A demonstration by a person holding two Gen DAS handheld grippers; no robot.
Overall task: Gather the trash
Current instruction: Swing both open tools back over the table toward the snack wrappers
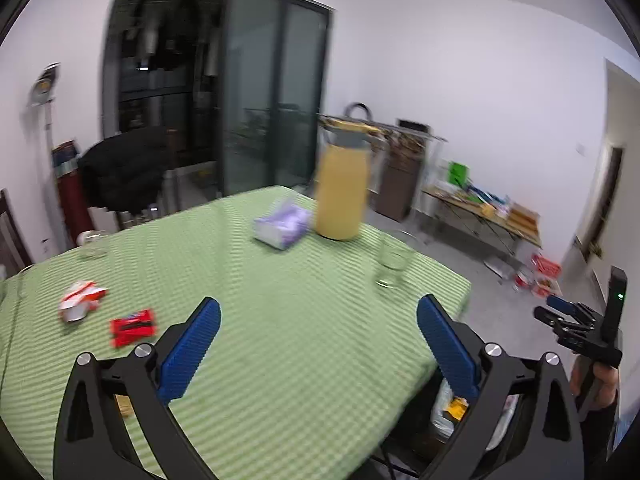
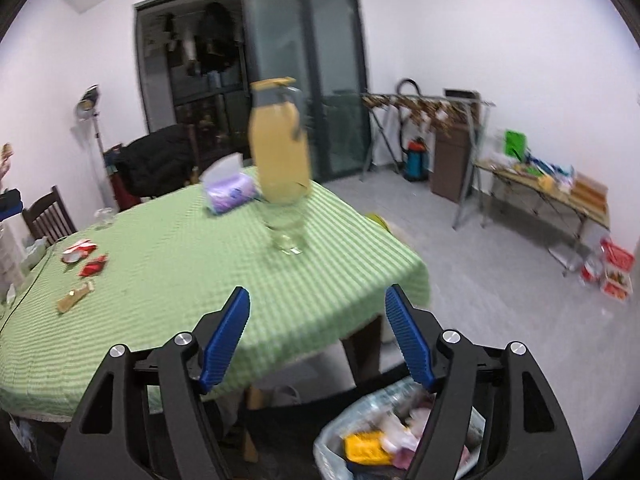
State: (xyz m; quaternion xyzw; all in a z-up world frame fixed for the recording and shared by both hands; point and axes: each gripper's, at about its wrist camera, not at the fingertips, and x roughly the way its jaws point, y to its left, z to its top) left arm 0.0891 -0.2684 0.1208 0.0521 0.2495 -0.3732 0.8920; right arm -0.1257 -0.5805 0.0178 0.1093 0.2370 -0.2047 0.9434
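Two wrappers [image 1: 106, 312] lie ahead-left of your left gripper [image 1: 318, 320], nearer than your right gripper [image 2: 318, 324]; both grippers gape wide, nothing held, bin [image 2: 340, 432] below.

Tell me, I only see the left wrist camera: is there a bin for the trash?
Observer: Yes. A bin stands on the floor by the table corner, with wrappers inside.
Operator: Is the other hand-held gripper carrying anything?
Observer: No. The right hand-held gripper is open and empty.
Operator: Is any trash hidden from me?
Observer: A tan wrapper lies on the table, near the red wrapper.
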